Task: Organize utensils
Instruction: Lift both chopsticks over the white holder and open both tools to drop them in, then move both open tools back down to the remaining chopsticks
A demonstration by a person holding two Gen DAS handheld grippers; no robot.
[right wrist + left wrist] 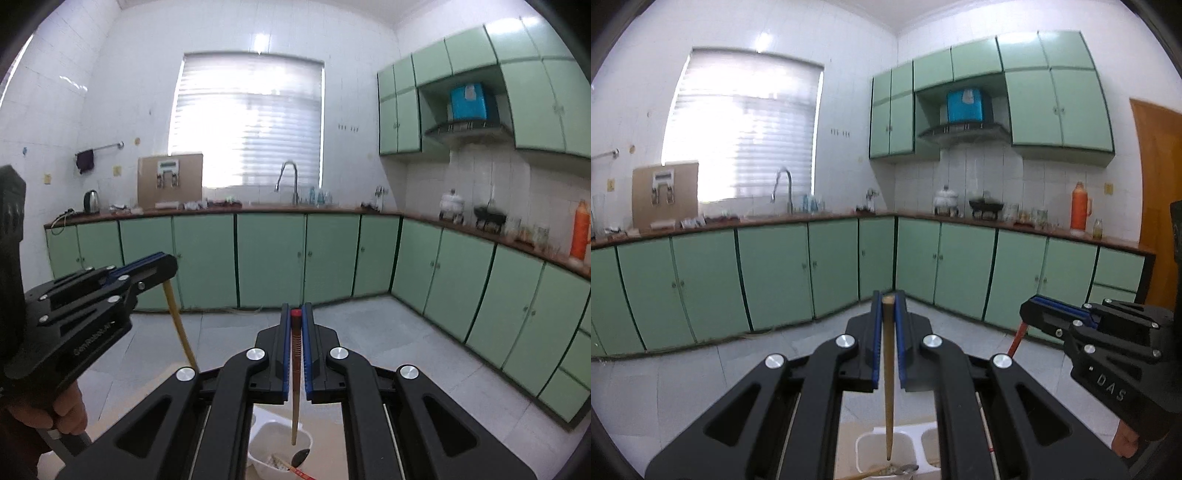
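Observation:
My left gripper (887, 300) is shut on a plain wooden chopstick (887, 373), which hangs tip down over a white holder compartment (866, 448) with utensils in its bottom. My right gripper (296, 313) is shut on a red-topped chopstick (295, 373), which hangs tip down over a white compartment (264, 439) that holds a dark spoon (300, 457). Each gripper shows in the other's view: the right one (1028, 308) holding the red chopstick (1015, 341), the left one (166, 264) holding the wooden chopstick (179, 325).
Green base cabinets (775, 273) under a brown counter run along the far walls, with a sink faucet (785, 186), a pot (945, 199), a wok (985, 206) and an orange thermos (1080, 206). Grey tiled floor (369, 328) lies beyond the holder.

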